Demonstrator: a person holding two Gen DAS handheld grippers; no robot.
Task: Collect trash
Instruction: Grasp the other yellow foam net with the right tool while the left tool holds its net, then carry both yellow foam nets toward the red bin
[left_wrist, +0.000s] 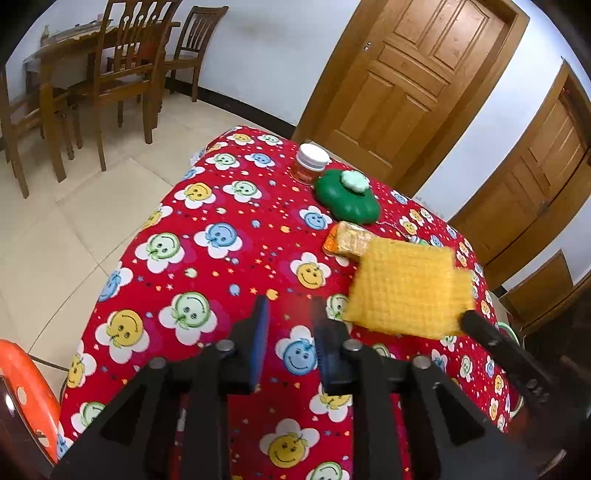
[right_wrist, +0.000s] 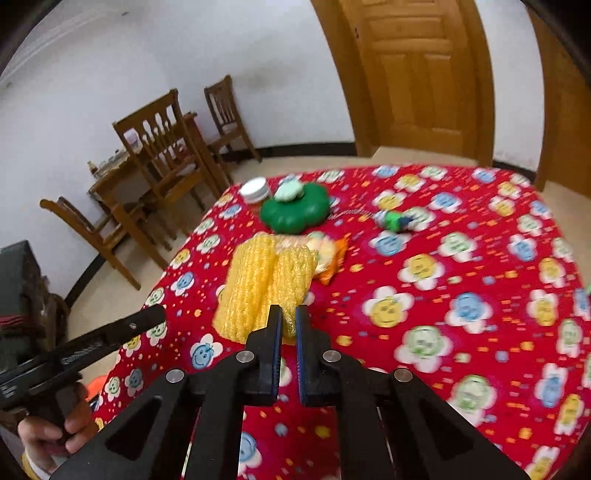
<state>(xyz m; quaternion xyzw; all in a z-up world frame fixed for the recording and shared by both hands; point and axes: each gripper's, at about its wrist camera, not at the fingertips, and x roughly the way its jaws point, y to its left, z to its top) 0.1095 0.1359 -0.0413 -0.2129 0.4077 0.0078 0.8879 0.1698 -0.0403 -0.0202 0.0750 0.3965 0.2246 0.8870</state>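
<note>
here, the right gripper (right_wrist: 288, 325) stands clamped on the near edge of a yellow foam net (right_wrist: 264, 284) above the red tablecloth (right_wrist: 461, 258); the left gripper (left_wrist: 290, 317) hangs slightly apart, empty. pickup looks under way; next it likely needs carrying to a bin, unseen.

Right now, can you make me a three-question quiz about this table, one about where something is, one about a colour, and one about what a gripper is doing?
1. Where is the white-lidded jar?
A. Beside the green flower-shaped thing
B. On the floor
C. On a chair

2. What colour is the mesh?
A. Blue
B. Yellow
C. Black

3. What is the right gripper doing?
A. Open over the jar
B. Pinching the mesh
C. Holding a cup

Answers: 1 A, the two stand side by side on the tablecloth. 2 B, the mesh is bright yellow. 3 B, its jaws are closed on the mesh edge.
</note>
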